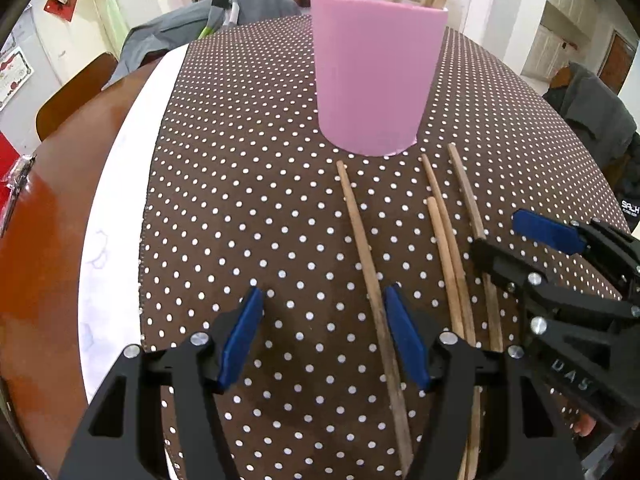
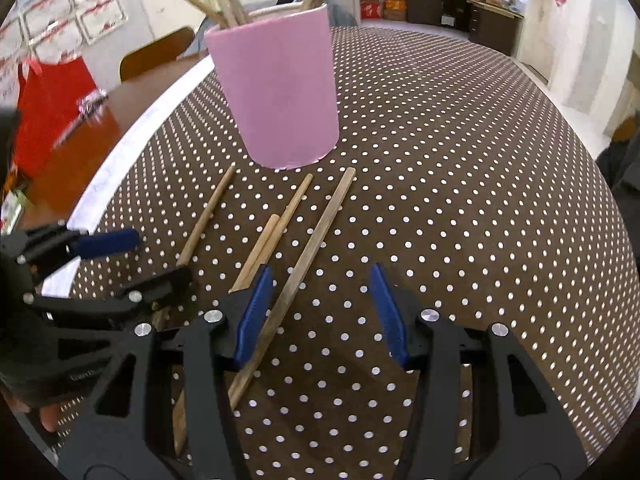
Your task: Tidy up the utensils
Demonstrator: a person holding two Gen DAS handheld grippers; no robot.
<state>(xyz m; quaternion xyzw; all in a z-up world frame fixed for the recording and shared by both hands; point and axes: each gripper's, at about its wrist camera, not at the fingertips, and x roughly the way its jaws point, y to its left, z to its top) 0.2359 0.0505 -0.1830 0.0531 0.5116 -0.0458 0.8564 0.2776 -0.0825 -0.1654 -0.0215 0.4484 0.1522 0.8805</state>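
Both grippers' fingers [image 1: 240, 336] [image 2: 384, 312] spread open, empty, above chopsticks [image 2: 308, 252] before pink cup [image 1: 372, 80].

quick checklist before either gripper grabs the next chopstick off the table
1. Pink holder upright, room for more sticks: ok.
2. Four loose chopsticks lying flat on the dotted cloth: ok.
3. Right gripper open, flat chopstick lying between its fingers, not clamped: ok.
4. Left gripper open, nothing held: ok.
5. Middle pair of chopsticks separated for a single pick: not ok, touching.
6. Grippers clear of each other: cannot tell, very close.
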